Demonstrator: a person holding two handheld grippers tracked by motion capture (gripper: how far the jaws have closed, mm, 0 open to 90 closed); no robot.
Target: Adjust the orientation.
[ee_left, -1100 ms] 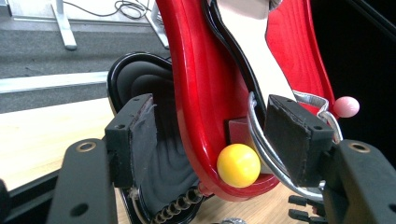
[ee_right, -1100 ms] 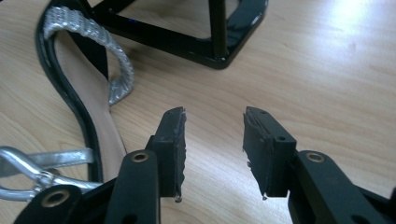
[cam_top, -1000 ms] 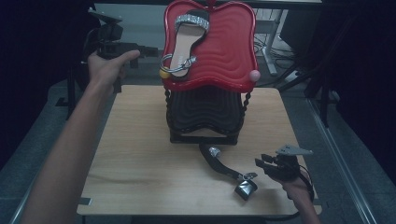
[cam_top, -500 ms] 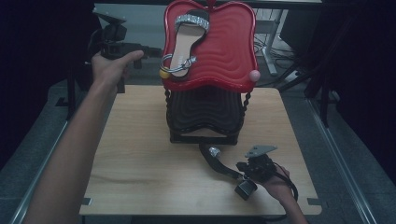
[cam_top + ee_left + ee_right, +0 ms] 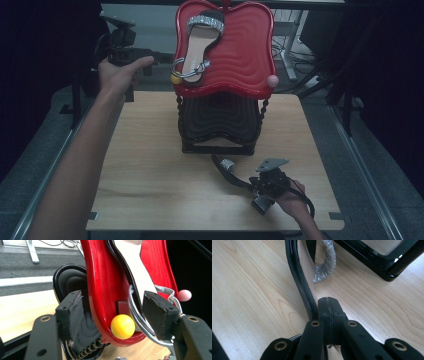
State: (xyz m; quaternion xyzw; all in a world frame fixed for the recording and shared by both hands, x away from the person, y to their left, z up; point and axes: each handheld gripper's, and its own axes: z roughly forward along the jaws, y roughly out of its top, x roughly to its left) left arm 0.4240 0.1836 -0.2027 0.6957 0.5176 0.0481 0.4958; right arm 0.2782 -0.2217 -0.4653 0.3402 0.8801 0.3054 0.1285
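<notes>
Right gripper (image 5: 264, 189), lower right of the high view: jaws have just been closing and now meet pad to pad, beside the sole edge of the black sandal (image 5: 231, 172) lying on the table (image 5: 150, 165); whether the sandal is pinched cannot be told. Left gripper (image 5: 150, 59), upper left, stands wide astride the red tray (image 5: 240, 55) rim, touching nothing.

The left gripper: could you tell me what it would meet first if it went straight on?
Probably the red tray's rim by the yellow ball, which lies between the left gripper's open jaws; depth is unclear.
</notes>
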